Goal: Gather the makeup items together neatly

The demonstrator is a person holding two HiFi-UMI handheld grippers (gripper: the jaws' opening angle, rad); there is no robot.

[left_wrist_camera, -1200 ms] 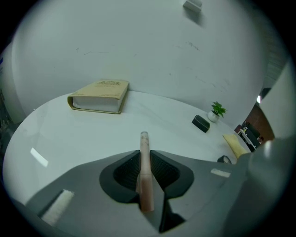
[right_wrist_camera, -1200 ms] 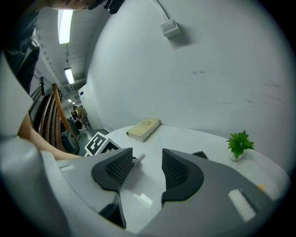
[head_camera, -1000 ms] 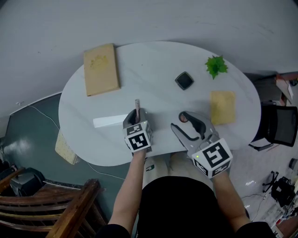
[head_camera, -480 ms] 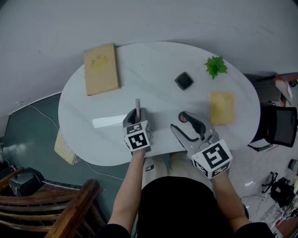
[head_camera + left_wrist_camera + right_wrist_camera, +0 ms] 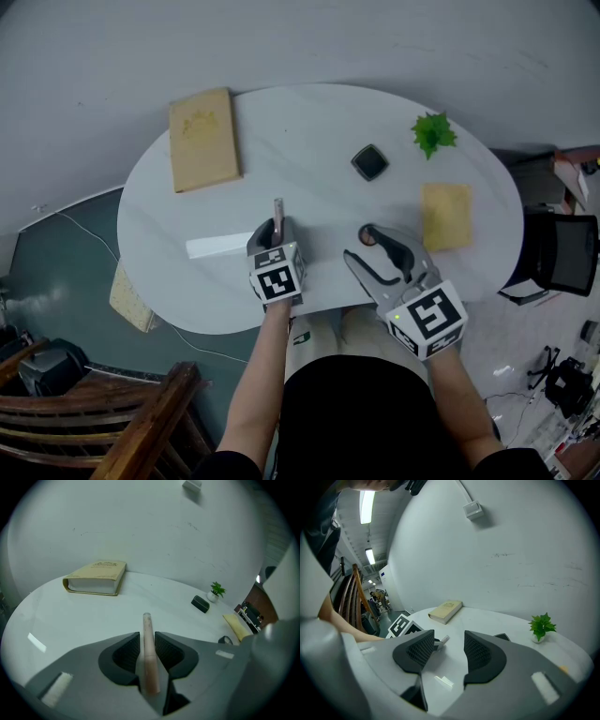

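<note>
Fingers (image 5: 123, 653) of left gripper (image 5: 276, 231), just opening, loosely flank the makeup tube (image 5: 148, 632); we judge it light, stiff, slippery, best pinched mid-barrel

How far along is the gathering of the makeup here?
Little looks done: the black compact lies well apart from the pink tube. In hand: the left gripper has the tube between its jaws, which have just been opening. The right gripper is open, empty. Left: bringing the items together.

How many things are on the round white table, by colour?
Tan: 1, hardcover book
Yellow: 1, flat rectangular pad
Black or dark: 2, square compact, small round item
Green: 1, little potted plant
Pink: 1, slim tube
Total: 6
</note>
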